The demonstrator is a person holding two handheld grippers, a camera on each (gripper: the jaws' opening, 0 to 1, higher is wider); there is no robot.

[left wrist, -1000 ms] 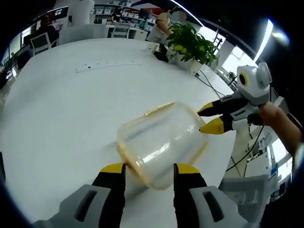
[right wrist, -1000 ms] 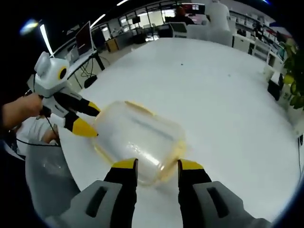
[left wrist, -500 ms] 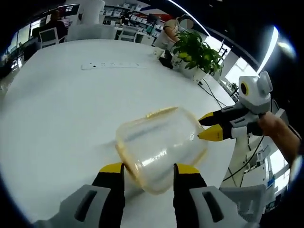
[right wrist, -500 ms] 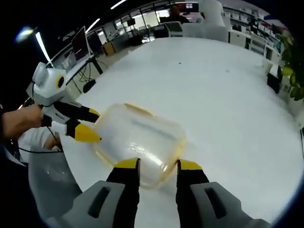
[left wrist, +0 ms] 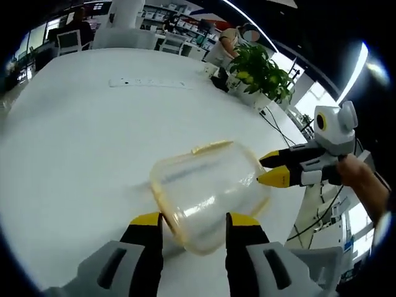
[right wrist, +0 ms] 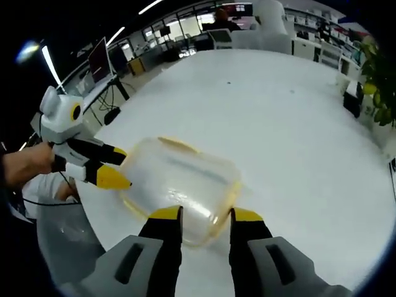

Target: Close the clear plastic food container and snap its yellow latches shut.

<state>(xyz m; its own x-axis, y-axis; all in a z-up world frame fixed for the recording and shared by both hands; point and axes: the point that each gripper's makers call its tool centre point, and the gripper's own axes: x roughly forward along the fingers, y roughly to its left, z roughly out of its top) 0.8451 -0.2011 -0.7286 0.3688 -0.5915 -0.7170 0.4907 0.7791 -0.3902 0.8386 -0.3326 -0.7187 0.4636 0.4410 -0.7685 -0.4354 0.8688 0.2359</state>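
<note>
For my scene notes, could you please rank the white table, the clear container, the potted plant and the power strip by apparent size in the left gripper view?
1. White table
2. Clear container
3. Potted plant
4. Power strip
The container lies nearest the camera, so its lead over the plant may be partly nearness.

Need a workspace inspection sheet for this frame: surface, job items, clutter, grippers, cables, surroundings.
Surface: white round table, mostly bare.
Job's things: clear container near the table edge; yellow latches visible; whether any is snapped shut cannot be told.
Clutter: white power strip far across the table.
Grippers: left gripper open, jaws straddling one end of the container; right gripper open, straddling the opposite end.
Cables: dark cables off the table edge by the plant.
Surroundings: potted plant, office desks, a monitor, seated people.
</note>
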